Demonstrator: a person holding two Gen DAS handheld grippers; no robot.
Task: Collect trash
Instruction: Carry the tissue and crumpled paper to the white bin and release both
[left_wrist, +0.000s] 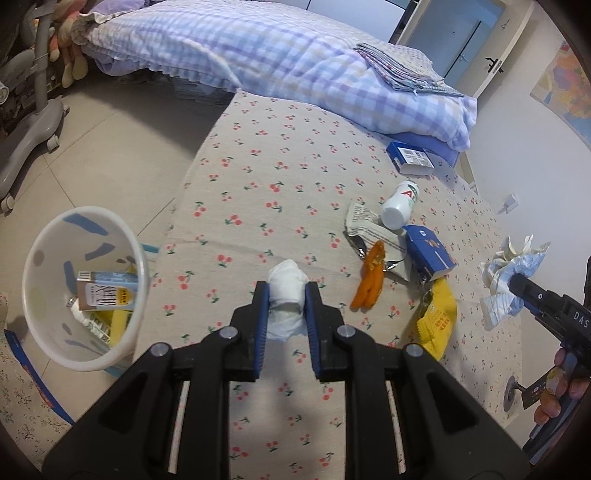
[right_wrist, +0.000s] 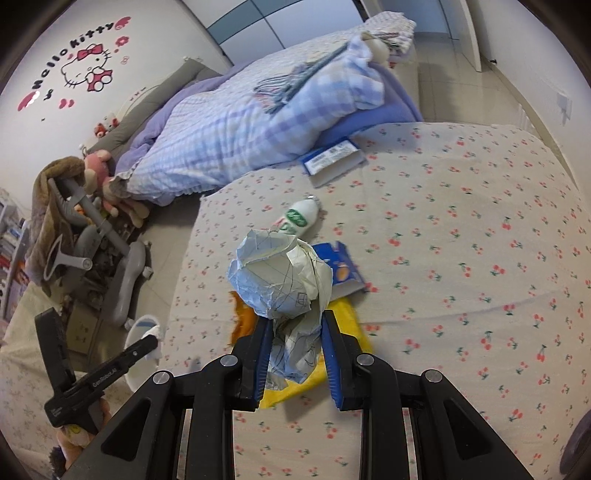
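In the left wrist view my left gripper (left_wrist: 287, 293) is shut on a white wad of tissue (left_wrist: 286, 280), held above the cherry-print bed sheet (left_wrist: 258, 177). To its left a white bin (left_wrist: 40, 317) with blue marks stands on the floor, with a carton and wrappers inside. My right gripper (right_wrist: 295, 323) is shut on a ball of crumpled paper (right_wrist: 277, 273), lifted over the bed. The same paper (left_wrist: 506, 273) shows at the right edge of the left wrist view. On the sheet lie a white bottle (left_wrist: 400, 203), a blue box (left_wrist: 430, 254), an orange wrapper (left_wrist: 371, 280) and a yellow wrapper (left_wrist: 437, 317).
A crumpled printed wrapper (left_wrist: 365, 225) lies by the bottle. A second blue box (left_wrist: 410, 157) rests near the checked duvet (left_wrist: 295, 62) at the back. A grey chair base (left_wrist: 29, 122) and soft toys stand on the tiled floor at left.
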